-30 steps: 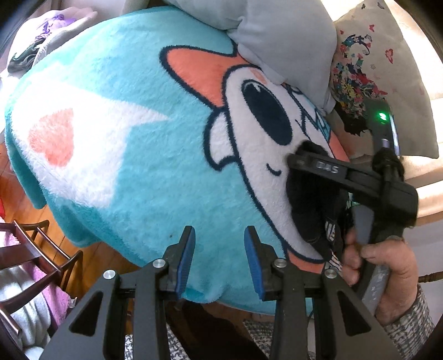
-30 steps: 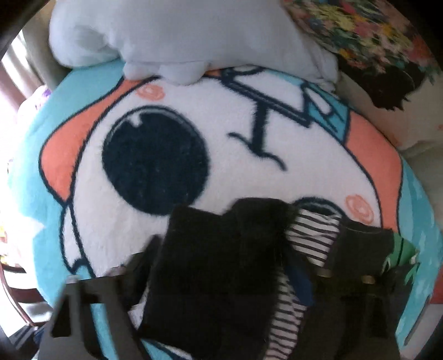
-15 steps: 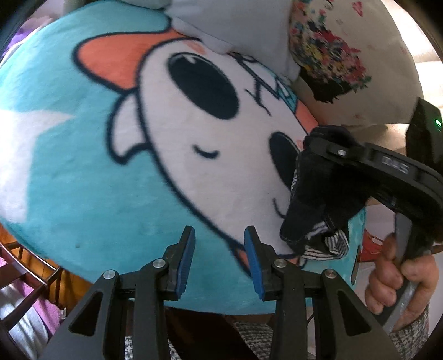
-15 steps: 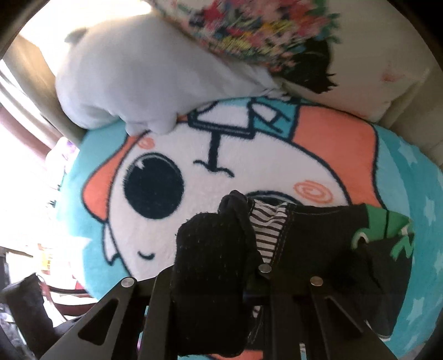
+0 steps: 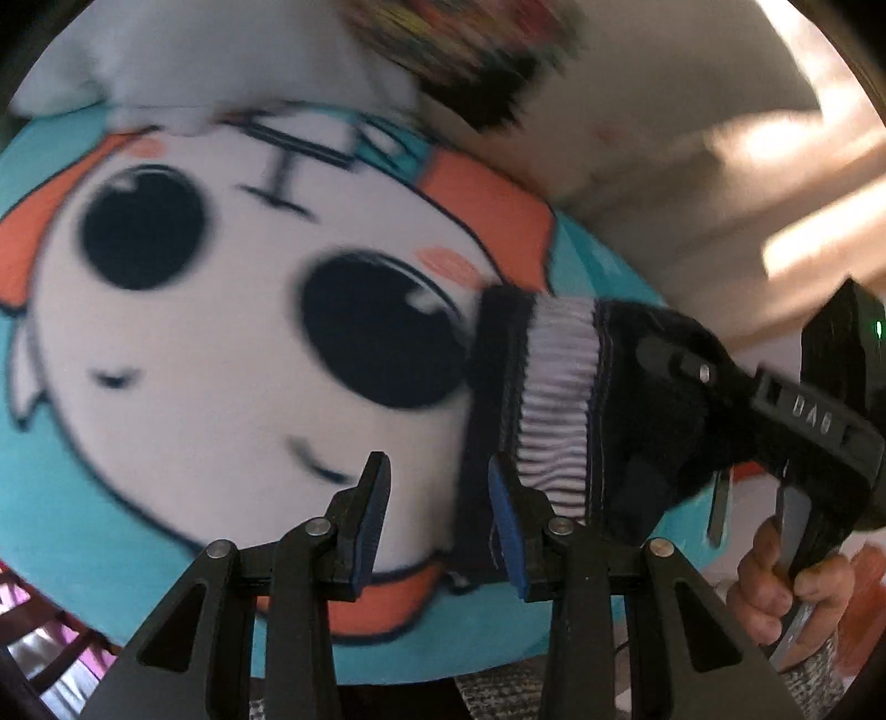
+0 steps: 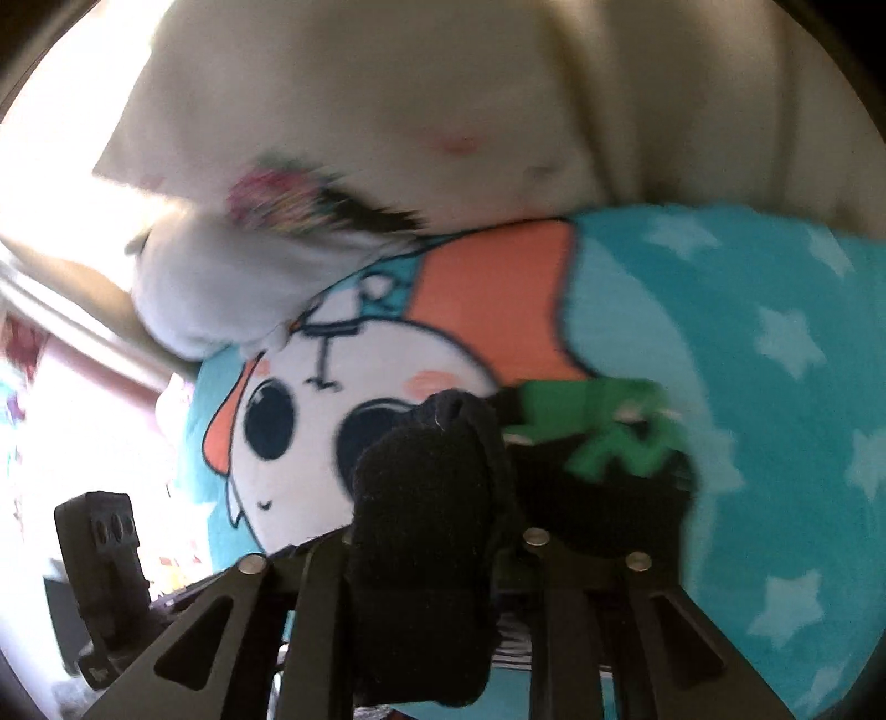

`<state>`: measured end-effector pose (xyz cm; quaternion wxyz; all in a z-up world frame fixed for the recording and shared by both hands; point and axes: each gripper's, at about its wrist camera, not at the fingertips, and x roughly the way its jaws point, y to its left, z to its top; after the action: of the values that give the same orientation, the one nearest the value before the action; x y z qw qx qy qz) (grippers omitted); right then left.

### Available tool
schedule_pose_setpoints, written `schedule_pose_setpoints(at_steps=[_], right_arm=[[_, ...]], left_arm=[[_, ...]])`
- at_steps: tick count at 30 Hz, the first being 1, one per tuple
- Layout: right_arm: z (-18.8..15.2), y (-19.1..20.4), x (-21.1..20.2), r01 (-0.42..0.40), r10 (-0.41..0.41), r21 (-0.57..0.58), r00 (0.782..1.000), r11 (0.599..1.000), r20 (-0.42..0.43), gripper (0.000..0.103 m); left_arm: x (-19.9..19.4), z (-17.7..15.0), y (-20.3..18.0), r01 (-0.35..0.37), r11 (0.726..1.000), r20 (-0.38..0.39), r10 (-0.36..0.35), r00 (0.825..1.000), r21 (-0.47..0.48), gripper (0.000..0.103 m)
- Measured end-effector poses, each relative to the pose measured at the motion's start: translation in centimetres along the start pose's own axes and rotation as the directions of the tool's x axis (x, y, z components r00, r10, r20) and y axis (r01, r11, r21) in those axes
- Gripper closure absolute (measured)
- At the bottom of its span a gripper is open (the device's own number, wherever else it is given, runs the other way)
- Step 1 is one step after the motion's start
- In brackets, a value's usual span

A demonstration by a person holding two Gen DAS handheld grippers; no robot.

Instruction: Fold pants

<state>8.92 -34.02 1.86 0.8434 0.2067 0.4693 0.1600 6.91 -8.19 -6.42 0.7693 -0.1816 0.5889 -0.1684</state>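
The black pants, with a striped white waistband and a green print, hang bunched over a blue cartoon blanket. My right gripper is shut on the black pants; in its own view the fabric covers its fingers. My left gripper is open, its blue pads just left of the waistband, the right pad touching the cloth edge.
A grey pillow and a floral cushion lie at the blanket's far edge. A cream cushion sits behind. Dark chair rails show at lower left. The left gripper's body appears at left.
The right gripper has carried the pants rightward and higher over the blanket. My left gripper has swung right toward the waistband and stays open.
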Motion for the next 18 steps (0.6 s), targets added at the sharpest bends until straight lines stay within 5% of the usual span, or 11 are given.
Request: schedule_pose_setpoints(at_steps=[2, 6, 10, 13, 18], right_arm=[[-0.1, -2.7, -0.5, 0.05, -0.05, 0.045, 0.999, 0.998, 0.007, 0.054], [0.2, -5.9, -2.7, 0.119, -0.125, 0.086, 0.99, 0.989, 0.066, 0.054], [0.7, -5.1, -5.6, -0.06, 0.055, 0.029, 0.986, 0.998, 0.157, 0.054], [0.6, -3.8, -4.6, -0.188, 0.188, -0.013, 0.976, 0.982, 0.111, 0.054], [-0.2, -5.3, 1.8, -0.156, 0.157, 0.036, 0.987, 0.987, -0.035, 0.054]], left_arm=[[2.0, -0.6, -1.8, -0.003, 1.0, -0.046, 0.004, 0.999, 0.029, 0.068], [4.6, -1.8, -4.4, -0.042, 0.996, -0.091, 0.048, 0.995, 0.075, 0.064], [4.6, -1.9, -5.2, -0.077, 0.995, -0.078, 0.083, 0.993, 0.069, 0.058], [4.1, -1.8, -4.9, -0.077, 0.997, -0.074, 0.079, 0.994, 0.03, 0.058], [1.3, -2.7, -3.7, -0.065, 0.997, -0.033, 0.064, 0.997, -0.031, 0.058]])
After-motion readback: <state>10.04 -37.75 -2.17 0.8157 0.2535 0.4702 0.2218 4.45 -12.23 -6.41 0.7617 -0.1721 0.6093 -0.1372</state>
